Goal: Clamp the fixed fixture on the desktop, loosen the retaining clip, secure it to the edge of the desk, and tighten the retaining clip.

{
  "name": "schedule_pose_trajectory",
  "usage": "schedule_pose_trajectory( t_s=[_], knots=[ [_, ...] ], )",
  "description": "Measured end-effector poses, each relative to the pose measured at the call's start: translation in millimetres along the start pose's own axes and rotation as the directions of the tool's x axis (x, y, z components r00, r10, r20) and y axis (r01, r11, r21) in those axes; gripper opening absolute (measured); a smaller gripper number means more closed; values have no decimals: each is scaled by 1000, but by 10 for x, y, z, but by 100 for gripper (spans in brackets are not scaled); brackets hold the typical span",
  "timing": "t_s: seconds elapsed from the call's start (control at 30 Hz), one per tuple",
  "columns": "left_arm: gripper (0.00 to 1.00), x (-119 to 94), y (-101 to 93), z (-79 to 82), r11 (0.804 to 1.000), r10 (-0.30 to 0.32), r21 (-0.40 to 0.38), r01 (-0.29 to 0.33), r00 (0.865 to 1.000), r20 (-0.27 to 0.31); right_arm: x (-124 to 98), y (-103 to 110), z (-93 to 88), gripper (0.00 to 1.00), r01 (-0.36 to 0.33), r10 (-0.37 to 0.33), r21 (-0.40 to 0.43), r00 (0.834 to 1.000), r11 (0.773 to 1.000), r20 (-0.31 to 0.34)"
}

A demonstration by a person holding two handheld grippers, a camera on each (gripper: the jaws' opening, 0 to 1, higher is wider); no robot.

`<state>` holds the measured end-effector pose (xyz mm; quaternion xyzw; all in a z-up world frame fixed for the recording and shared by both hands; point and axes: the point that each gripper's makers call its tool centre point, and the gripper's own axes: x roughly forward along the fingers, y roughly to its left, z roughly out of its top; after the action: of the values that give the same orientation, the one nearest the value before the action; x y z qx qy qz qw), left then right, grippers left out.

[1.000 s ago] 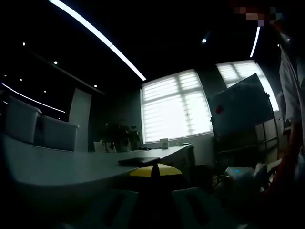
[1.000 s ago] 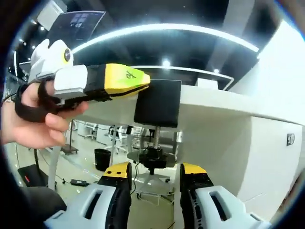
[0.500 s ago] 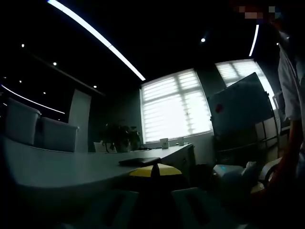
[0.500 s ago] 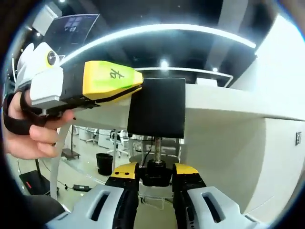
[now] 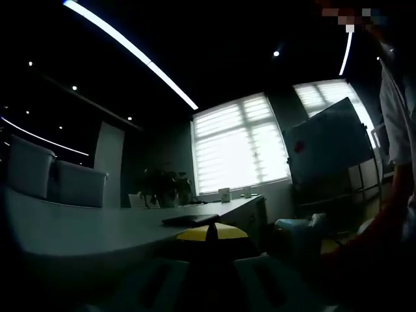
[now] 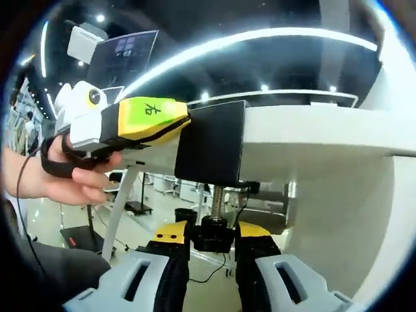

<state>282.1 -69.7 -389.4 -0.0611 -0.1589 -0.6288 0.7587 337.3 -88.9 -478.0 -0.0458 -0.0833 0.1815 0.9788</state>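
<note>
Right gripper view, from nine o'clock across. A person's hand (image 6: 62, 179) at nine o'clock held the left hand-held gripper (image 6: 184, 123), white-bodied with yellow jaw tips, and those tips were pinched onto the upper corner of the black block-shaped clamp fixture (image 6: 211, 149). The fixture sat over the edge of the white table (image 6: 312, 133), its flat body against the table's rim at about twelve o'clock from centre. Below it a bright threaded metal screw (image 6: 216, 203) ran down to a black round tightening knob (image 6: 213, 235) at six o'clock. The right hand-held gripper (image 6: 212, 239) had its yellow-tipped jaws drawn in narrow against both sides of that knob, gripping it.

Left gripper view: dim. The table top (image 5: 78, 227) ran off from nine o'clock toward the centre, and the left hand-held gripper's yellow tips met closed at six o'clock.

Judged step: turning the knob to tighten the retaining clip. To do it well, the left side should keep the fixture square and pressed to the table edge while the right rotates about the screw's axis without pulling sideways, regripping as needed, until the pad underneath bears firm. Pad contact under the table could not be told.
</note>
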Motion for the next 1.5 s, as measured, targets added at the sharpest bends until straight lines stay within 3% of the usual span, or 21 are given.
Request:
schedule_pose_trajectory(
  t_s=[0.17, 0.3, 0.43, 0.63, 0.77, 0.83, 0.97, 1.23, 1.37, 1.5],
  knots=[
    [1, 0, 1, -2, 1000, -1, 1, 1, 1000, 0, 7, -30, -18, 25, -38, 38, -12, 999, 999, -6],
    [1, 0, 1, -2, 1000, 0, 2, 0, 1000, 0, -69, -11, -45, 27, 43, -45, 102, 999, 994, 12],
    [1, -3, 1, -4, 1000, 2, 3, -2, 1000, -1, -191, 14, -94, 32, 107, -108, 71, 994, 992, 2],
    [1, -5, 2, -5, 1000, 5, -7, -5, 1000, 5, -308, -110, -10, 33, 263, -264, 67, 964, 962, 3],
    [1, -1, -1, -5, 1000, 6, -5, -6, 1000, 5, -280, -28, 70, 38, 296, -296, 19, 955, 955, 9],
    [1, -2, -1, -4, 1000, 7, -6, -7, 1000, 6, -263, -56, 45, 39, 341, -342, -41, 939, 939, -19],
    [1, -3, 1, -4, 1000, 5, -7, -5, 1000, 7, -193, -53, 60, 39, 378, -379, -52, 925, 924, -15],
    [1, -3, -3, -3, 1000, 4, -2, -4, 1000, 4, -15, -106, 49, 36, 392, -392, -29, 920, 920, -14],
    [1, -2, -1, -2, 1000, 3, -2, -3, 1000, 4, -4, -151, 19, 28, 403, -405, -50, 914, 914, -22],
    [1, -1, -5, -1, 1000, 3, -3, -3, 1000, 5, -9, -158, 27, 27, 365, -367, -49, 930, 930, -20]
  ],
)
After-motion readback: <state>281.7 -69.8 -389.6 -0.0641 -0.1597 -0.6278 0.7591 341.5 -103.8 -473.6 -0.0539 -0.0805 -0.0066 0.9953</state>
